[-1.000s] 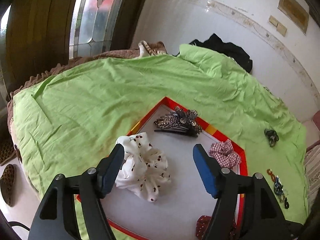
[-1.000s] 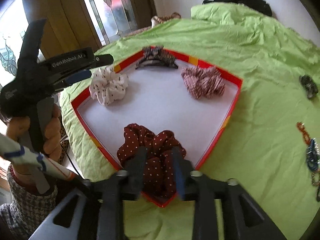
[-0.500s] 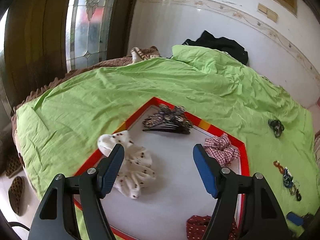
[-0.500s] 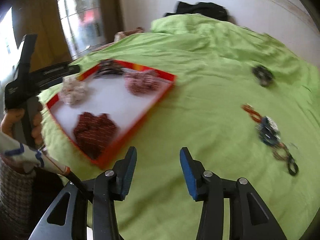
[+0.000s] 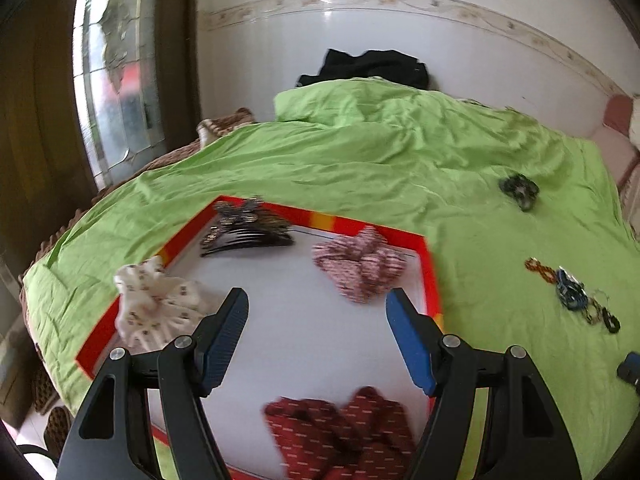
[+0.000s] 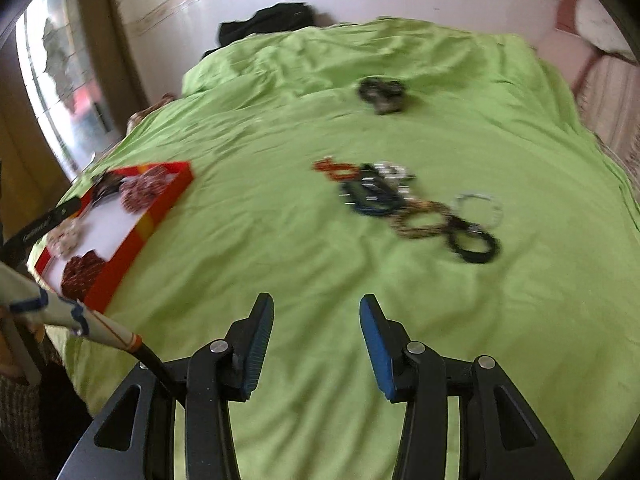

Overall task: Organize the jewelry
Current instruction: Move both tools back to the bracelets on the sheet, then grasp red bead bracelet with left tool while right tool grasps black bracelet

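Note:
A red-rimmed tray (image 5: pixel 430 280) lies on the green bedspread. In it are a white dotted scrunchie (image 5: pixel 154 304), a black jewelled hair comb (image 5: pixel 244 228), a pink checked scrunchie (image 5: pixel 360 264) and a dark red dotted scrunchie (image 5: pixel 340 432). My left gripper (image 5: pixel 316 332) hovers open over the tray's white floor, nothing between its fingers. My right gripper (image 6: pixel 316 344) stands open and empty above bare bedspread. Ahead of it lies a tangle of bracelets and hair ties (image 6: pixel 404 204). Farther back sits a dark scrunchie (image 6: pixel 382 94). The tray (image 6: pixel 160 216) is off to its left.
The bedspread (image 6: pixel 280 248) covers the whole bed. A black garment (image 5: pixel 368 64) lies at the far edge by the white wall. A window (image 5: pixel 116 92) and wooden frame stand left. A person's sleeve (image 6: pixel 60 312) crosses the lower left of the right wrist view.
My right gripper let go of the dark red scrunchie in the tray, opened and swung right over the bedspread toward the bracelets. My left gripper drifted across the tray, still open.

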{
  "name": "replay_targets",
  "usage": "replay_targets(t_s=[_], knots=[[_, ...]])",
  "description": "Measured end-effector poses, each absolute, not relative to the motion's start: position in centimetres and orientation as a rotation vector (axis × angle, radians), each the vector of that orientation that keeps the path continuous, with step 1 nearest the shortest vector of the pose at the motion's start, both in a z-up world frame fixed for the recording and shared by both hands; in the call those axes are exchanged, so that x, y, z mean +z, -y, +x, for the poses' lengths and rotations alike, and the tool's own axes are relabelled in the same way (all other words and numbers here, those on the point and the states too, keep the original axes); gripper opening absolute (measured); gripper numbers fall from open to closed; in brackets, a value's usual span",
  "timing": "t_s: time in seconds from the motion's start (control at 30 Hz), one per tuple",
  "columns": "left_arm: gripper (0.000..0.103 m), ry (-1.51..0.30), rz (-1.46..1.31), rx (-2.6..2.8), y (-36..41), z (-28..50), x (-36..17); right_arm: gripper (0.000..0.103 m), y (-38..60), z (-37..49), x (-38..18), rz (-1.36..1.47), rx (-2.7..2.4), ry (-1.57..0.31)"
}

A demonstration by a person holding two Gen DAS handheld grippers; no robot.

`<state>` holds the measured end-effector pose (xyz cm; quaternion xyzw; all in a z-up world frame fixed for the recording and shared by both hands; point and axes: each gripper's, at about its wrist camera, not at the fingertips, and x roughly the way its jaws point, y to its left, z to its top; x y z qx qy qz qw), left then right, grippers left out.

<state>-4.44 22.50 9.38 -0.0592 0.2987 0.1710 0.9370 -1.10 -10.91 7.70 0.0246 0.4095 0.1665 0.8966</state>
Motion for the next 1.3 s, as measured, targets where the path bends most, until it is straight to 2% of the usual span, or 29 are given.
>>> replay_targets(t_s=[0.27, 0.5, 0.8, 0.87, 0.93, 1.03, 1.3], knots=[[0.07, -0.665, -0.042, 0.23, -17.1, -3.1, 8.2, 0.049, 17.4, 1.5, 8.1, 0.107, 0.249, -0.805], [0.07, -0.753, -0.052, 0.038, -11.7, -0.7, 8.8, 0.049, 22.1, 9.3, 7.1, 0.322, 0.28, -0.861], [0.07, -0.885, -0.074, -0.104, -5.9, 9.2, 7.3, 0.049, 24.6, 13.5, 3.3, 0.506, 0.355, -0.95], [0.067, -0.922, -0.127, -0.104, -5.9, 12.1, 6.2, 0.049, 25.1, 13.6, 3.0, 0.526, 0.382, -0.953], [0.054, -0.973, -0.191, -0.121, -6.0, 14.6, 5.3, 0.049, 25.6, 13.5, 3.2, 0.526, 0.386, -0.941], [0.044, -1.018, -0.22, -0.156, -5.3, 17.3, 4.4, 0.049, 26.7, 13.7, 3.0, 0.565, 0.39, -0.932], [0.042, -1.091, -0.245, -0.253, -2.6, 20.4, 2.5, 0.048, 26.6, 14.6, 2.3, 0.573, 0.375, -0.948]])
